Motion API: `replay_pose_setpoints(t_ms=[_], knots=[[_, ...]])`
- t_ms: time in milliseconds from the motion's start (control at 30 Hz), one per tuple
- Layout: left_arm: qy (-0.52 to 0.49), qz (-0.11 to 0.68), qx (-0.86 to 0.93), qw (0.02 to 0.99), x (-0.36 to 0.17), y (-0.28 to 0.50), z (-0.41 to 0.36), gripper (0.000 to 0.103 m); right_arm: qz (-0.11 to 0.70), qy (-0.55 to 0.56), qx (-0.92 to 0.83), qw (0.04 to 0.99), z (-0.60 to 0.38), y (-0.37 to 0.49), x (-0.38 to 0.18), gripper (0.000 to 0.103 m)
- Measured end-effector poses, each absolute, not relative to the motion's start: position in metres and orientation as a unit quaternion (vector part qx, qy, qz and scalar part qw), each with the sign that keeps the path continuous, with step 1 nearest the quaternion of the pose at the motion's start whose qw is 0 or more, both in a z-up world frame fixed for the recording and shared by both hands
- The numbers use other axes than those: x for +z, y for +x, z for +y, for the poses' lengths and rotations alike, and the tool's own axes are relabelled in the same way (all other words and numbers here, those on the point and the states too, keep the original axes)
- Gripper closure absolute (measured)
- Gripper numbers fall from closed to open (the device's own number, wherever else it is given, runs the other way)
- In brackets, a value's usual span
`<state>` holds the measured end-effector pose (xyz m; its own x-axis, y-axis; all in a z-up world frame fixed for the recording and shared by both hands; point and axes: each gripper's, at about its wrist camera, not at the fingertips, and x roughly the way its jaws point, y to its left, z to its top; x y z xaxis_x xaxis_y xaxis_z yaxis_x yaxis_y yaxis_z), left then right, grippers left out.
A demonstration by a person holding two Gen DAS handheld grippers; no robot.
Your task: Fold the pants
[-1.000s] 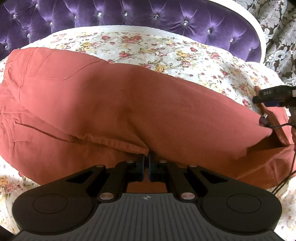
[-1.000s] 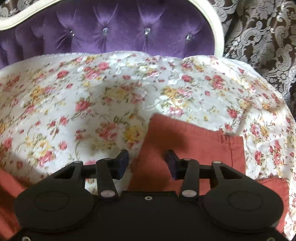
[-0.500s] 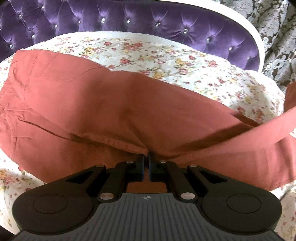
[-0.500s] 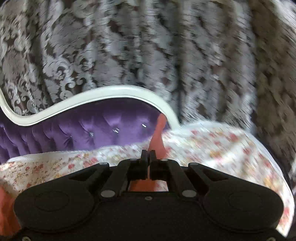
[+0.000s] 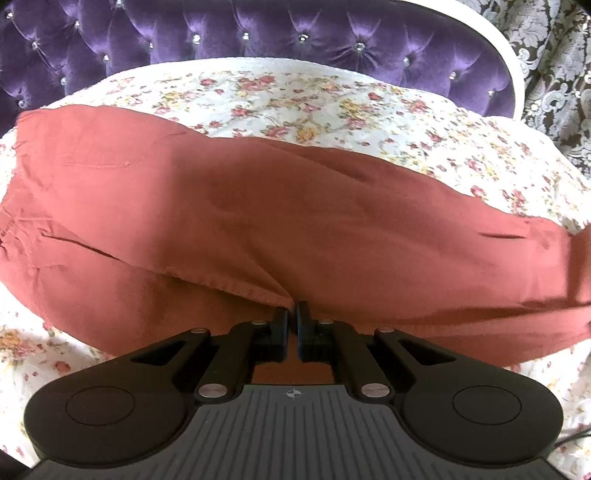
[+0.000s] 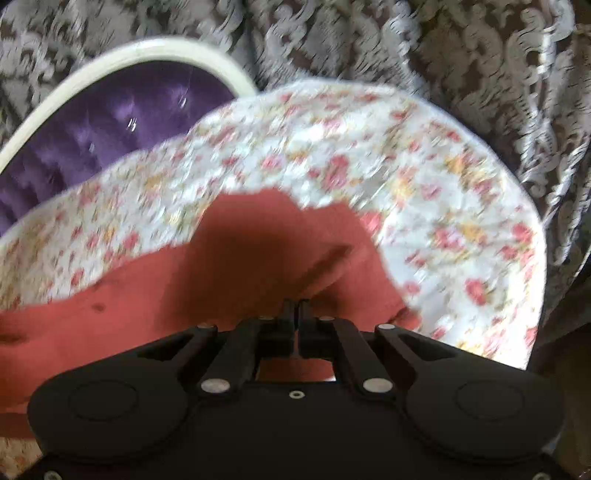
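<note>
The rust-red cotton pants lie across the flower-printed white bed sheet, in front of the tufted purple velvet headboard. One leg appears already laid lengthwise over the other, so the first fold looks done. The left claw is pinched tight on the near edge of the pants, on the side away from the headboard. The right claw is clamped on a raised end of the fabric. The crosswise fold, bringing that end over, seems to remain.
</note>
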<state>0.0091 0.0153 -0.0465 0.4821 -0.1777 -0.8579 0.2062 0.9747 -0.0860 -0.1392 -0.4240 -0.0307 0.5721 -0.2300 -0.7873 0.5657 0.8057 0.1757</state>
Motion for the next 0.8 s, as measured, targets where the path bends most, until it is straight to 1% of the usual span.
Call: replay_pose_setpoints(t_ms=[67,200,267,300,333,400,467,500,633,800], knots=[[0.02,0.496,-0.116,0.86,-0.047,0.007,0.009,0.098,0.401,0.217,-0.241,0.857,-0.429,-0.141,-0.033,0.099],[0.041,0.493,-0.11,0.862,-0.05,0.005,0.001,0.098,0.449,0.215,-0.249,0.831,-0.429,-0.142,-0.054,0.098],[0.039,0.496,-0.114,0.86,-0.05,0.005,0.004,0.098,0.456,0.188,-0.24,0.836,-0.423,-0.144,-0.053,0.096],[0.036,0.498,-0.117,0.859,-0.05,0.006,0.006,0.098,0.45,0.182,-0.24,0.841,-0.422,-0.147,-0.046,0.094],[0.033,0.499,-0.119,0.858,-0.05,0.007,0.007,0.098,0.437,0.184,-0.239,0.847,-0.422,-0.15,-0.039,0.085],[0.029,0.502,-0.121,0.856,-0.05,0.008,0.009,0.098,0.407,0.179,-0.241,0.863,-0.423,-0.153,-0.023,0.075],[0.033,0.501,-0.122,0.856,-0.051,0.007,0.008,0.098,0.385,0.154,-0.245,0.876,-0.425,-0.149,-0.012,0.063],[0.037,0.5,-0.122,0.857,-0.051,0.006,0.007,0.098,0.381,0.145,-0.246,0.88,-0.428,-0.144,-0.01,0.061],[0.041,0.499,-0.121,0.857,-0.052,0.005,0.005,0.098,0.364,0.145,-0.226,0.892,-0.447,-0.12,-0.009,0.06],[0.036,0.503,-0.12,0.855,-0.052,0.007,0.007,0.098,0.395,0.149,-0.194,0.885,-0.464,-0.085,-0.039,0.06]])
